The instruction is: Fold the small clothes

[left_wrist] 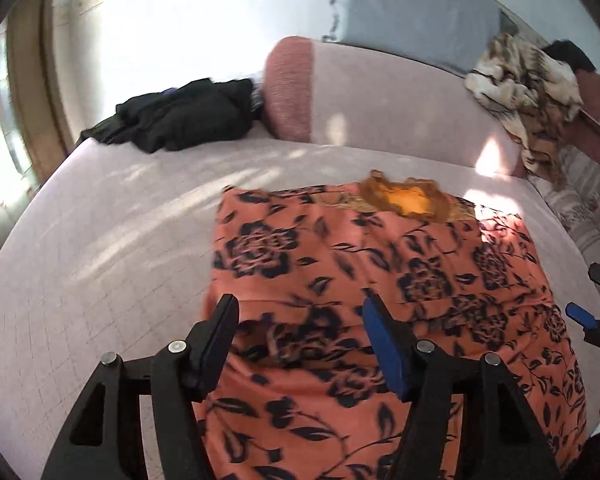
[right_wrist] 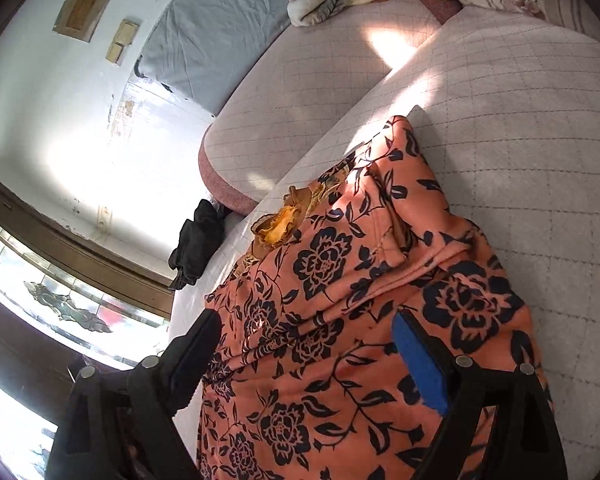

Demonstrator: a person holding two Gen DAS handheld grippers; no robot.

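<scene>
- While both tools hang over the same cloth, I log one task item: an orange floral garment (left_wrist: 372,280), laid fairly flat on the quilted sofa seat (left_wrist: 100,260), its ruffled yellow neckline (left_wrist: 408,198) at the far end, towards the backrest.
- Long axis: runs from under my tools away to that neckline, near enough straight ahead of the left gripper (left_wrist: 300,320).
- Left gripper: fingers spread wide, nothing between them; the garment's left edge falls just inside the left finger (left_wrist: 220,332), so the tool sits above the cloth's left portion.
- Right gripper (right_wrist: 304,340): also spread, pinching nothing; it sits over the near right part, angled across the cloth. In the left view it shows only as two tips (left_wrist: 580,316) at the garment's right border.
- Nearer hand, my judgement: each is closest to its own side edge; neither is near the neckline end.
- Whether either tool touches the fabric, I cannot tell.
- Right view only: a sleeve (right_wrist: 384,208) already folded in over the body on the right side, with ridged creases across the middle; also the garment's near end dropping towards the seat front.
- Left view only: bare seat to the left of the garment, a dark heap of clothing (left_wrist: 180,120) well apart at the far left, and a patterned blanket (left_wrist: 528,92) draped on the backrest.
</scene>
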